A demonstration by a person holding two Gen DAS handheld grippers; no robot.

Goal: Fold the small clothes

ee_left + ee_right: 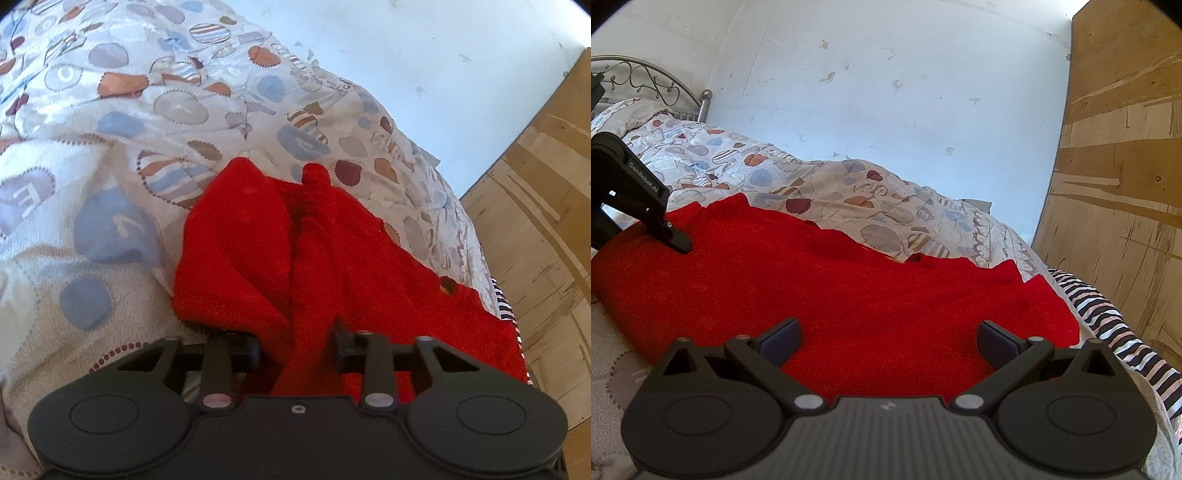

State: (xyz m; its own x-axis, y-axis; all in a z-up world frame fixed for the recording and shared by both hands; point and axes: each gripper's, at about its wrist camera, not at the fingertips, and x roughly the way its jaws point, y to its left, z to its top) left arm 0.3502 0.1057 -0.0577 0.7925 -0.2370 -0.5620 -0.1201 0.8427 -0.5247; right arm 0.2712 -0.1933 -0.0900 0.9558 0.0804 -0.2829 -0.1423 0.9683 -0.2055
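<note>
A red knit garment (849, 295) lies spread on the patterned quilt (812, 184) of a bed. In the left wrist view the red garment (314, 258) bunches up in folds between my left gripper's (297, 349) fingers, which are closed on a pinch of it. My right gripper (888, 338) is open, its two fingers spread wide over the garment's near edge with nothing gripped. The left gripper also shows at the left of the right wrist view (646, 206), resting on the garment's left part.
A striped black-and-white cloth (1108, 325) lies at the bed's right edge. A plywood board (1126, 166) stands to the right against a white wall (886, 92). A metal headboard (646, 77) is at the far left.
</note>
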